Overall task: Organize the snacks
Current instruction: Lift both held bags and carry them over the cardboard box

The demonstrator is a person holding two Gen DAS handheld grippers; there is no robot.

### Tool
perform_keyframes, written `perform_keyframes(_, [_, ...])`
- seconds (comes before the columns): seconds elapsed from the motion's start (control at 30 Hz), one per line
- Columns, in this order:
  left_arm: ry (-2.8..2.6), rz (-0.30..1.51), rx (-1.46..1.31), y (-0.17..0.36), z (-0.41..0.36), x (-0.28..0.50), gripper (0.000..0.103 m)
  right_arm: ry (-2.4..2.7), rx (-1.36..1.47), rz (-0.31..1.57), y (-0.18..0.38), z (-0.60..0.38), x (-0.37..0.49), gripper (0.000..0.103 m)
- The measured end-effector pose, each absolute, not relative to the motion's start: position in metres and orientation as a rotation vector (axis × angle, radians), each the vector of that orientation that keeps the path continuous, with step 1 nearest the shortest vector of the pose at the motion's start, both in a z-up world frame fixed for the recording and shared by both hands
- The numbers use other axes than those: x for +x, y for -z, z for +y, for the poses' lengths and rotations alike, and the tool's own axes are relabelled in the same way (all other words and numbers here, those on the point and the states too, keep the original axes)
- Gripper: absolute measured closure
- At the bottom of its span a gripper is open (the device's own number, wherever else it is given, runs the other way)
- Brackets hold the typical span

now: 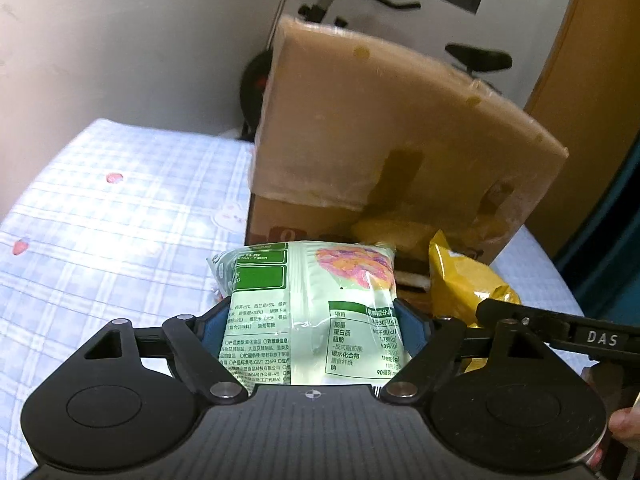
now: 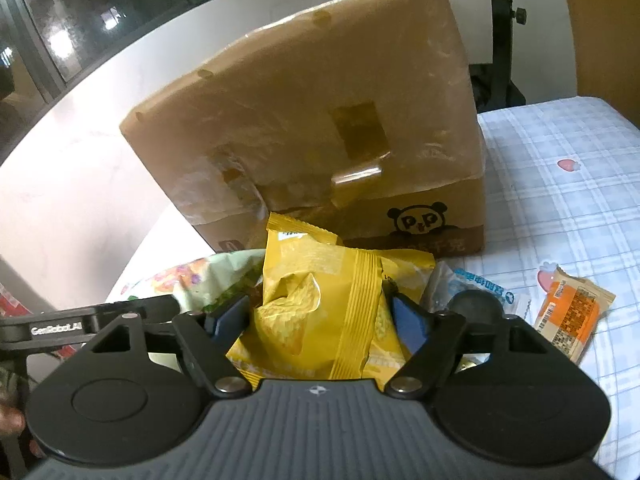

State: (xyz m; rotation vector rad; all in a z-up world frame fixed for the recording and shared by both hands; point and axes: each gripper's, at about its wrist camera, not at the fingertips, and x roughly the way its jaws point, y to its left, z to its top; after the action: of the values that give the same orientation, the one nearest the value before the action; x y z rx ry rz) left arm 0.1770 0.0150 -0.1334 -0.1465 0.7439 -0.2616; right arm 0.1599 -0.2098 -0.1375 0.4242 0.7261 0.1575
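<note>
Your left gripper (image 1: 314,330) has its jaws closed onto the sides of the green packet (image 1: 308,308), both blue pads touching the film. Your right gripper (image 2: 320,320) has its jaws set against the yellow bag (image 2: 324,312), and the bag bulges between the pads. Both snacks sit on the checked cloth (image 1: 100,220), just in front of the cardboard box (image 2: 320,120), side by side and nearly touching. An orange bar (image 2: 572,312) and a blue sachet (image 2: 480,284) lie to the right.

Risks from here: both packs are air-filled and slippery, so a firmer squeeze may burst one, and a light grip may let it slide out on lifting. The grippers stand close together, so lifting both at once may make them collide.
</note>
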Motion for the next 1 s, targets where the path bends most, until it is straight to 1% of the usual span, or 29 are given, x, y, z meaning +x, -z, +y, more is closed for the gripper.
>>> perform_keyframes(0.23, [0.238,0.692,-0.146,0.119,0.018,0.164,0.020,-0.160,0.435,0.695,0.131,-0.215,0.151,0.025])
perform_keyframes(0.63, [0.205,0.697,-0.162,0.116,0.032,0.154,0.020,-0.171,0.422,0.676,0.123,-0.213,0.141,0.025])
perform_keyframes(1.0, [0.186,0.592,-0.186,0.083,0.045,0.141,0.020,-0.160,0.436,0.627,0.106,-0.220,0.120,0.026])
